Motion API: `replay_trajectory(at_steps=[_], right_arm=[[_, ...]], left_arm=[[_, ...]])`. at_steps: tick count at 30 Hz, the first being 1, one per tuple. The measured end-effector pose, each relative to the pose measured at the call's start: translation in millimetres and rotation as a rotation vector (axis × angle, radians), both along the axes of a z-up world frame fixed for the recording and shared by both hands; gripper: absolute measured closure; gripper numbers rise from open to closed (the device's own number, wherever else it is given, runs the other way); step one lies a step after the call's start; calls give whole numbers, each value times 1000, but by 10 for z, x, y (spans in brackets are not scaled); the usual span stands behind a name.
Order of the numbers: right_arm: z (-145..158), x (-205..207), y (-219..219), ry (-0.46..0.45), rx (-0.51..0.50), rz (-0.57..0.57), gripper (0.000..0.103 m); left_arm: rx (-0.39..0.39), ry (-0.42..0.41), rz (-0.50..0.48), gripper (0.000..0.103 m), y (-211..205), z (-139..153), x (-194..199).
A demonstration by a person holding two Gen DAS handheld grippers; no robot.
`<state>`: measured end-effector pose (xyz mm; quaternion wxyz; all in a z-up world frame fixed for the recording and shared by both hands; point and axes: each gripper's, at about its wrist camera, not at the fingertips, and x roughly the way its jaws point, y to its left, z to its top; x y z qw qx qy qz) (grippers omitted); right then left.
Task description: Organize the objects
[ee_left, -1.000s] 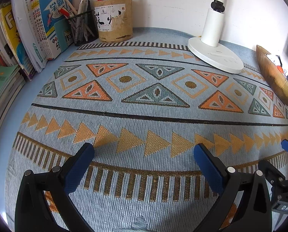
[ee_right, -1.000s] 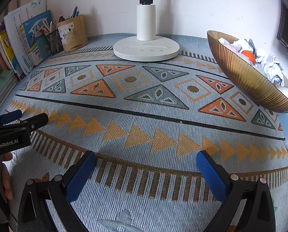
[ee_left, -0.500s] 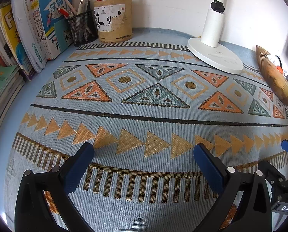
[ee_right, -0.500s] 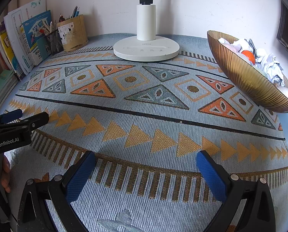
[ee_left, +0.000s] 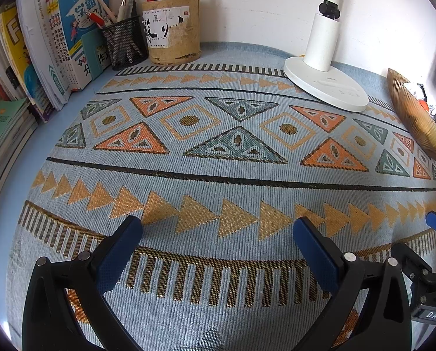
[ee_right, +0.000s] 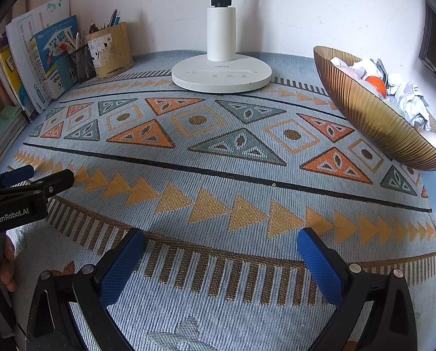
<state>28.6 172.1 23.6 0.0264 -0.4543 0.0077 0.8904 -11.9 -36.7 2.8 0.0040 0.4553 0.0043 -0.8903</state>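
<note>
My left gripper [ee_left: 218,229] hangs open over the patterned mat [ee_left: 218,158], nothing between its blue pads. My right gripper [ee_right: 221,241] is open too, over the same mat [ee_right: 218,175], and empty. Each gripper shows at the edge of the other's view: the right one [ee_left: 435,228] at the far right, the left one [ee_right: 36,175] at the far left. A gold ribbed bowl [ee_right: 373,117] at the right holds crumpled paper [ee_right: 408,96] and an orange ball [ee_right: 375,83]. At the back left stand a bamboo pen holder [ee_left: 171,29] and a black mesh pen cup [ee_left: 124,44].
A white desk lamp base [ee_right: 221,76] stands at the back centre against the wall. Books [ee_left: 42,49] lean upright at the back left, with a green stack [ee_left: 4,122] lying beside them. A hand [ee_right: 7,263] shows at the left edge.
The left wrist view has shifted slightly forward and to the right. The right gripper has hardly moved. Both stay open.
</note>
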Motion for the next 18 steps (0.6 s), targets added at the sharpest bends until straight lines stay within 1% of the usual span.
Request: replay_trajectory(at_steps=[18], right_arm=[[2, 2, -3, 0, 0, 0, 0]], left_arm=[[-2, 0, -14, 0, -1, -12, -37]])
